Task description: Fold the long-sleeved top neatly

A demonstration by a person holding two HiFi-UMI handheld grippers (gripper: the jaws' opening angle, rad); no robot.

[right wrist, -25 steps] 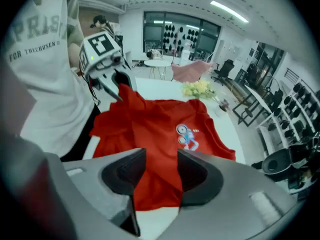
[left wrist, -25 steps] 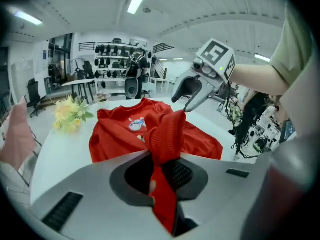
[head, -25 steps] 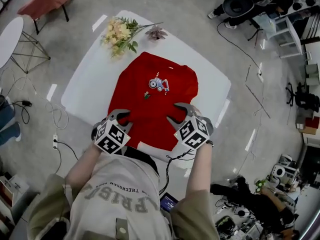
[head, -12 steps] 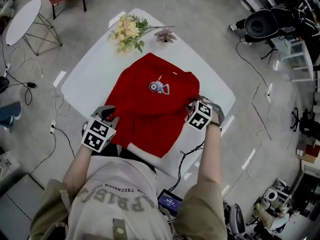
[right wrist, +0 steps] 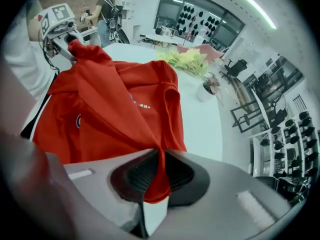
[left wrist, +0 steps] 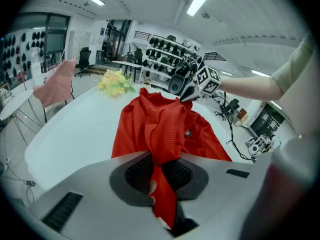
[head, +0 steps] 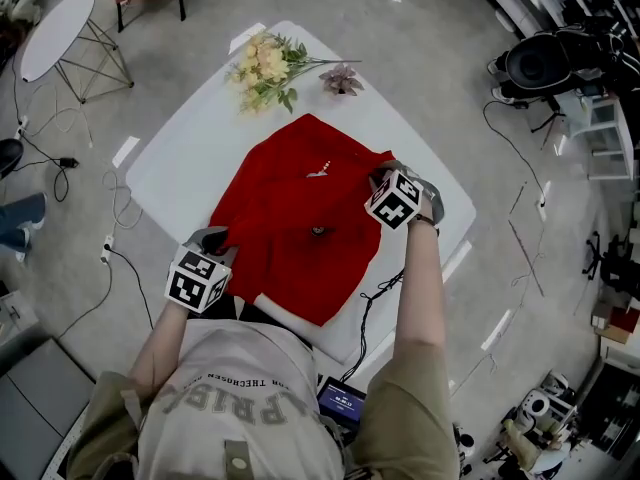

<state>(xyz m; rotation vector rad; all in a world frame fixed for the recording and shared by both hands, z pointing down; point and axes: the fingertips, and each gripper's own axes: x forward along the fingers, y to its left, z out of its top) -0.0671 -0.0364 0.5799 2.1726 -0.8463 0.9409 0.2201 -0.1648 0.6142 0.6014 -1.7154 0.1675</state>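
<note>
A red long-sleeved top (head: 290,218) lies rumpled on the white table (head: 190,148). My left gripper (head: 210,238) is at the top's near-left corner, shut on a bunched ribbed fold of it (left wrist: 160,129), which runs between the pads (left wrist: 142,171). My right gripper (head: 380,178) is at the top's right side. Its jaws have just been closing, and red fabric (right wrist: 110,109) is now pinched between them (right wrist: 159,176). Each gripper shows in the other's view: the right gripper (left wrist: 187,95) and the left gripper (right wrist: 67,36), both on raised fabric.
A yellow flower bunch (head: 265,68) and a small pink plant (head: 340,78) sit at the table's far edge. A round side table (head: 50,43), floor cables (head: 115,233) and office chairs (head: 545,63) surround it. A person (right wrist: 102,4) stands far off.
My right gripper has moved from the near hem up along the top's right side and shut on fabric. The cloth has bunched and the chest print is now mostly hidden. The left gripper shifted slightly.
</note>
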